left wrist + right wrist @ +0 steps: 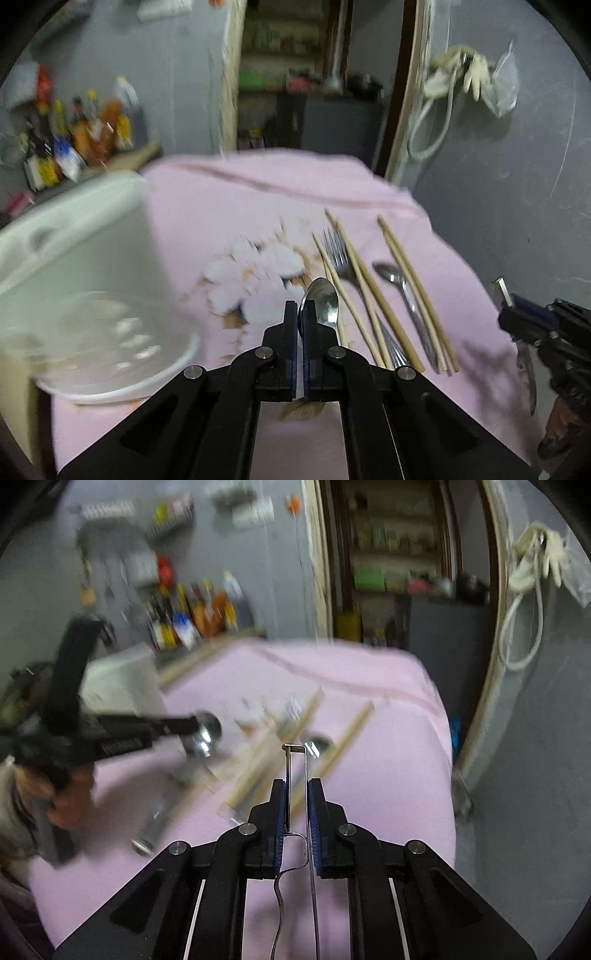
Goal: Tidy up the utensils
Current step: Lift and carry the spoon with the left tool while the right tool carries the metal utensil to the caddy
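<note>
My left gripper (300, 308) is shut on a metal spoon (324, 301), bowl pointing forward, held above the pink cloth (207, 218). In the right wrist view the same spoon (205, 734) sticks out of the left gripper (184, 724). My right gripper (296, 790) is shut on a metal knife (296, 768), held edge-up between the pads; in the left wrist view the knife blade (528, 373) hangs below the right gripper (517, 314). On the cloth lie a fork (341, 262), a second spoon (400, 291) and several wooden chopsticks (373, 284).
A white utensil holder (74, 236) with a round perforated compartment (122, 343) stands at the left on the cloth. Sauce bottles (74, 136) line a shelf behind it. A doorway (314, 74) and grey walls are beyond the table's far edge. Cables hang on the right wall (458, 74).
</note>
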The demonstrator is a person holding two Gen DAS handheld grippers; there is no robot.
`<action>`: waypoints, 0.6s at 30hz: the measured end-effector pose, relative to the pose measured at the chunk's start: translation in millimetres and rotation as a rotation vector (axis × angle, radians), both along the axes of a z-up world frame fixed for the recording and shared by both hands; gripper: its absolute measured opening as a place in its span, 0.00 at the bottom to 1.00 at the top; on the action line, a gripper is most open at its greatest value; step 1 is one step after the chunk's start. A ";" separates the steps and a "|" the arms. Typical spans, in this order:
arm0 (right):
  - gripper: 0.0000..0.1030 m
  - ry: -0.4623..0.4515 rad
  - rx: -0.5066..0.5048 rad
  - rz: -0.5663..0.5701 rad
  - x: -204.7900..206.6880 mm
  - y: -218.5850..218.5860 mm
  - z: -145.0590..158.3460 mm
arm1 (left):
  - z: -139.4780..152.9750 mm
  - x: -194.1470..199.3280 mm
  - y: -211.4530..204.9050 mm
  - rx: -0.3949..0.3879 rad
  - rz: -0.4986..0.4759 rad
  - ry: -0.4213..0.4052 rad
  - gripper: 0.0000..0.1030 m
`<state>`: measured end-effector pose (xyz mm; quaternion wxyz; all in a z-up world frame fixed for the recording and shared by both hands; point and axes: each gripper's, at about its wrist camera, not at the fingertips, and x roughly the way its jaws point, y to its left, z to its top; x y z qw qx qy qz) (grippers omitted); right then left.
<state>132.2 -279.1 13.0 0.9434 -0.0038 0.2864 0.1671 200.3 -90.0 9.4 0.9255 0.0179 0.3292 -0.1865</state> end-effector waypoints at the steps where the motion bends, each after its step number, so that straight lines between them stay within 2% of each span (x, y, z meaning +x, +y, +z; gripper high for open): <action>1: 0.10 -0.049 0.013 0.004 -5.6 4.1 6.8 | 5.5 -6.7 2.8 -0.003 0.014 -0.034 0.00; 4: 0.10 -0.212 0.050 0.041 -22.1 17.0 27.2 | 24.9 -28.3 18.5 -0.029 0.069 -0.132 0.00; 10: 0.10 -0.444 0.134 0.119 -21.5 52.2 64.4 | 68.3 -58.6 49.9 -0.040 0.164 -0.280 0.00; 13: 0.10 -0.528 0.161 0.137 -11.8 75.2 82.1 | 90.2 -67.4 68.4 -0.058 0.223 -0.341 0.00; 18: 0.10 -0.613 0.252 0.175 9.3 116.4 107.2 | 124.2 -73.9 113.5 -0.089 0.343 -0.439 0.00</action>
